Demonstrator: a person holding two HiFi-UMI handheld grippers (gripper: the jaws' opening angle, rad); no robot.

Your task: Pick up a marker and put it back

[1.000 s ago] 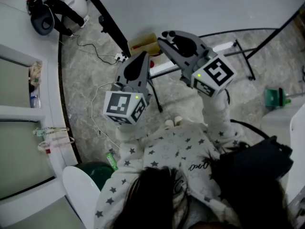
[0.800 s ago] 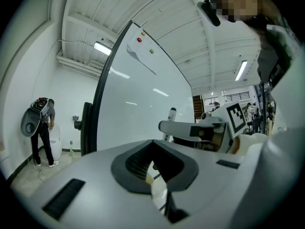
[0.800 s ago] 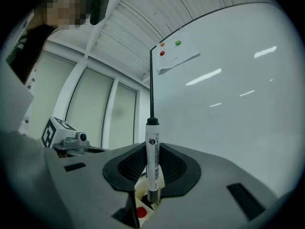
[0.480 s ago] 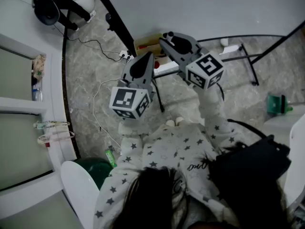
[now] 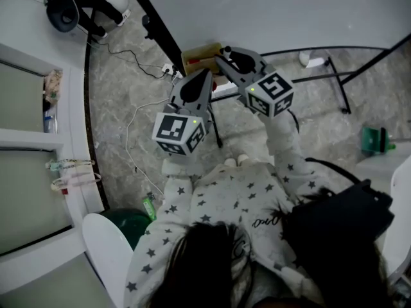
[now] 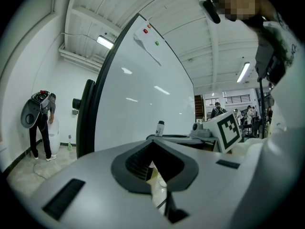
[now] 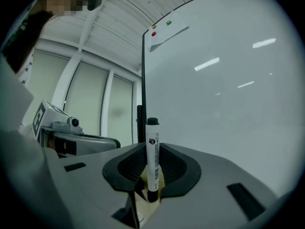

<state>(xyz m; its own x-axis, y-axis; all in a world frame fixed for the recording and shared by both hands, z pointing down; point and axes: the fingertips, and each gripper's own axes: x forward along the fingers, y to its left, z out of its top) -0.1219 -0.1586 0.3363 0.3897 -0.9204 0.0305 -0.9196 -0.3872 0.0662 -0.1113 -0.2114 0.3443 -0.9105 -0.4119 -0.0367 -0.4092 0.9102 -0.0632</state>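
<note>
A white marker [image 7: 152,151] with a black cap stands upright between the jaws of my right gripper [image 7: 151,178], which is shut on its lower barrel. The marker's capped end points at the whiteboard [image 7: 228,80]. In the left gripper view the same marker [image 6: 160,127] sticks up from the right gripper beside its marker cube [image 6: 226,130]. My left gripper [image 6: 155,173] is shut with nothing in it. In the head view the left gripper [image 5: 200,79] and right gripper [image 5: 226,51] are raised side by side toward the whiteboard [image 5: 289,11].
The board's black stand legs [image 5: 160,34] and cross bars run over the marble floor. A cardboard box [image 5: 199,58], a power strip with cables [image 5: 168,74] and a green object [image 5: 372,138] lie on the floor. A person [image 6: 40,123] stands far left.
Both grippers have drifted a little closer together and toward the board. The marker stays held in the right gripper.
</note>
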